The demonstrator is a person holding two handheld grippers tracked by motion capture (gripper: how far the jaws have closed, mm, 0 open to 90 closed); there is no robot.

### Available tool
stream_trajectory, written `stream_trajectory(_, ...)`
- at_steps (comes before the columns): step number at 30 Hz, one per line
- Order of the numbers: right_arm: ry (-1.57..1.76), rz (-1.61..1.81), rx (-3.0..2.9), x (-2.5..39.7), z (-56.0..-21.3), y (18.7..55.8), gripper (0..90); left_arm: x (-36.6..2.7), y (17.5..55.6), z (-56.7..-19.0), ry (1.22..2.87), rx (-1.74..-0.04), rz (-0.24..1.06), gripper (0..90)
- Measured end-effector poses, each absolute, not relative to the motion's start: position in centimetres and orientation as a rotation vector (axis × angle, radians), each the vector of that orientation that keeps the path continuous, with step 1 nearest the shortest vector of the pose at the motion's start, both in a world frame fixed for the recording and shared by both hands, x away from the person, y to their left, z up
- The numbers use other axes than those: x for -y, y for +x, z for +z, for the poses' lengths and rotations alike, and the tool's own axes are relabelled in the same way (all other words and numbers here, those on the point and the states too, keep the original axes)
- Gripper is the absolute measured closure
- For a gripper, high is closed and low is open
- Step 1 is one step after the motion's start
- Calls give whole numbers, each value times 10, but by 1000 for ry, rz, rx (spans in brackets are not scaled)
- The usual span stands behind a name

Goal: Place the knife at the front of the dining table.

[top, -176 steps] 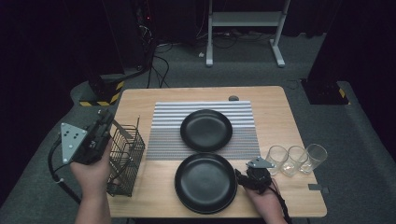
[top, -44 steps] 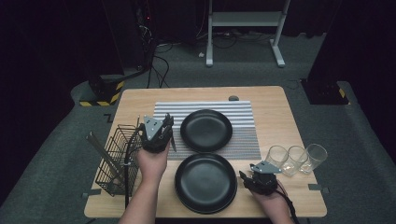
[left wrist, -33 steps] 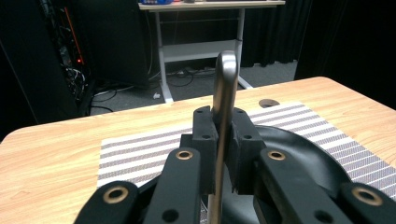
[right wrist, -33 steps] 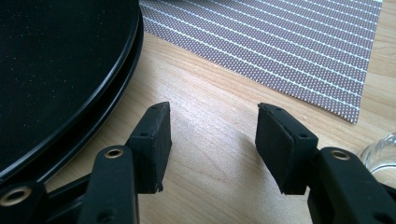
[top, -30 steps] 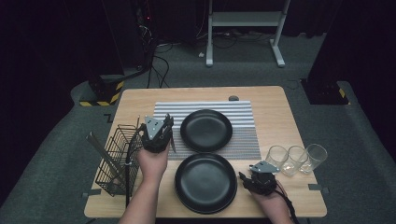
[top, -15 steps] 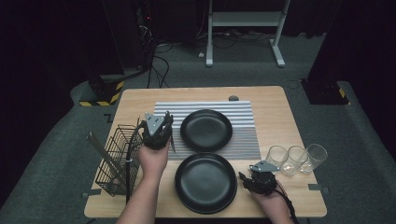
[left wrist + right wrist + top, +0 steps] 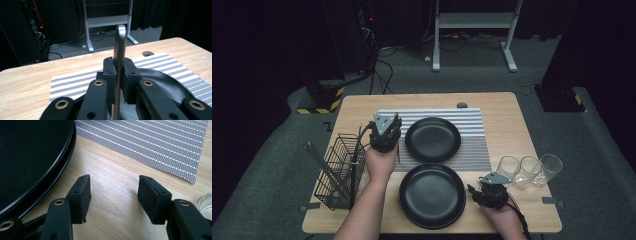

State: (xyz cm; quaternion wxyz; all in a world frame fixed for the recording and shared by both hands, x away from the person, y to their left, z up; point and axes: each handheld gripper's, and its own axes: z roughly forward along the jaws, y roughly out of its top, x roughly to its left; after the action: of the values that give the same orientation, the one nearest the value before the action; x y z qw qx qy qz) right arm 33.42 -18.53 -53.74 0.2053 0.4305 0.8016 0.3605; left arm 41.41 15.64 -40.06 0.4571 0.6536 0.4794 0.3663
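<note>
- Right gripper [image 7: 482, 192] rests on the worktop [image 7: 362, 110] just right of the near plate [image 7: 432, 196], fingers wide, holding nothing.
- Left gripper [image 7: 119, 72] pinches a metal utensil handle [image 7: 119, 42], upright, left of the far plate [image 7: 433, 139].
- Likely step: laying cutlery; next, lower it beside that plate.
</note>
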Motion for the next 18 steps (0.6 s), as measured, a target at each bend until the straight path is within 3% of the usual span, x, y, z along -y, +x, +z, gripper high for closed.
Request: stream_trajectory(18, 1195, 1007, -2239, 185, -537, 334, 436, -153, 447, -403, 1655, -1212, 859, 829)
